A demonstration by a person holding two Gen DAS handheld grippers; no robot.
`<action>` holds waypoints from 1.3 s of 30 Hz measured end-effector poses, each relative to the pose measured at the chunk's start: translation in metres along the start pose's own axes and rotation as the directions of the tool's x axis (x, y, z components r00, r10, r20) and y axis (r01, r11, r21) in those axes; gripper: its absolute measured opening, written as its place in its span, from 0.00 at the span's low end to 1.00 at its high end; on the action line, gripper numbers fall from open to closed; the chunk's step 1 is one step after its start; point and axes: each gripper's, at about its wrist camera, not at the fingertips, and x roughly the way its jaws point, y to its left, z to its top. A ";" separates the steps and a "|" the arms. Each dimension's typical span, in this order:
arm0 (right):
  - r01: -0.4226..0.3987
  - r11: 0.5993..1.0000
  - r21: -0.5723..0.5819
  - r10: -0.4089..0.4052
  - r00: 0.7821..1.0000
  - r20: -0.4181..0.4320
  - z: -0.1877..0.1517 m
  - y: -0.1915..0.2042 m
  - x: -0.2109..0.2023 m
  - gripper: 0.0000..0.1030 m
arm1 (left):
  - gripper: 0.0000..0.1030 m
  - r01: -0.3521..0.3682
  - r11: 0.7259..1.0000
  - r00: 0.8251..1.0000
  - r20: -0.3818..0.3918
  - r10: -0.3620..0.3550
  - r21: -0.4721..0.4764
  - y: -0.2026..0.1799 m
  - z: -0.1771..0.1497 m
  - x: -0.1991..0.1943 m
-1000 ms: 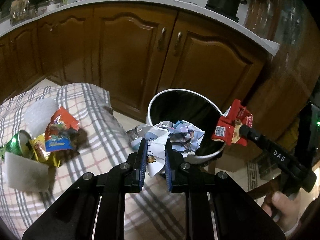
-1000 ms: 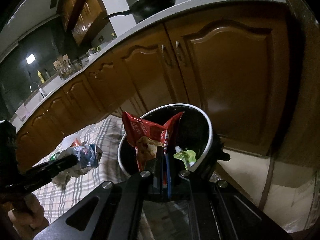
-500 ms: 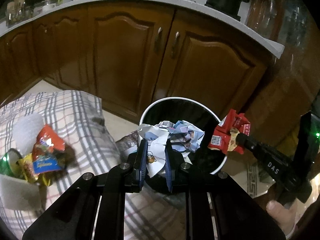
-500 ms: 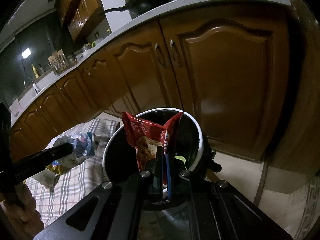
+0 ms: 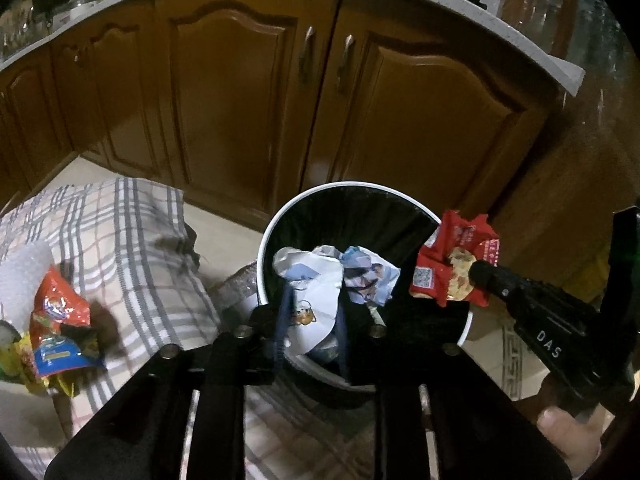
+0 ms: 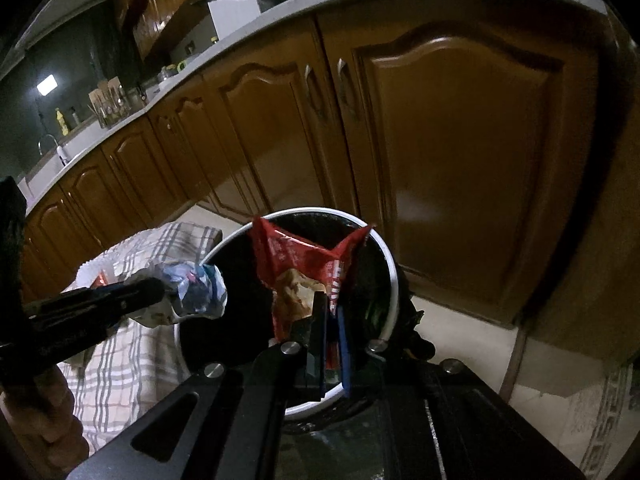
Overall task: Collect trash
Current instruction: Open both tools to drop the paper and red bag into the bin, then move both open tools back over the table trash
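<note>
- Both tools now sit over the bin (image 5: 320,194), whose rim has drawn closer beneath them since a second ago; plaid cloth (image 5: 132,248) slides off to the left.
- Left tool (image 5: 310,332): jaws opening, crumpled paper (image 5: 320,292) between them, directly above the bin mouth.
- Right tool (image 6: 332,320): jaws opening, red snack wrapper (image 6: 304,264) upright between them, also above the bin.
- Remaining wrappers (image 5: 60,320) lie on the cloth, nearer the left hand.
</note>
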 end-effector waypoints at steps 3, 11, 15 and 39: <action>-0.012 1.000 0.011 0.012 1.000 -0.015 0.000 -0.002 0.005 0.30 | 0.43 -0.008 1.000 1.000 0.008 0.008 0.001 -0.001 0.000 0.000; -0.051 0.998 0.041 0.051 0.999 0.006 -0.010 -0.003 -0.006 0.63 | 0.48 0.010 0.999 1.000 0.029 -0.009 -0.035 0.012 -0.015 -0.018; -0.093 0.993 0.071 0.091 0.995 0.033 -0.020 0.002 -0.017 0.79 | 0.51 0.014 0.997 0.998 0.056 -0.010 -0.072 0.025 -0.030 -0.036; -0.274 0.961 0.036 0.275 0.961 -0.024 -0.071 0.104 -0.033 0.82 | 0.52 -0.072 0.953 0.987 0.117 0.111 -0.296 0.139 -0.130 -0.145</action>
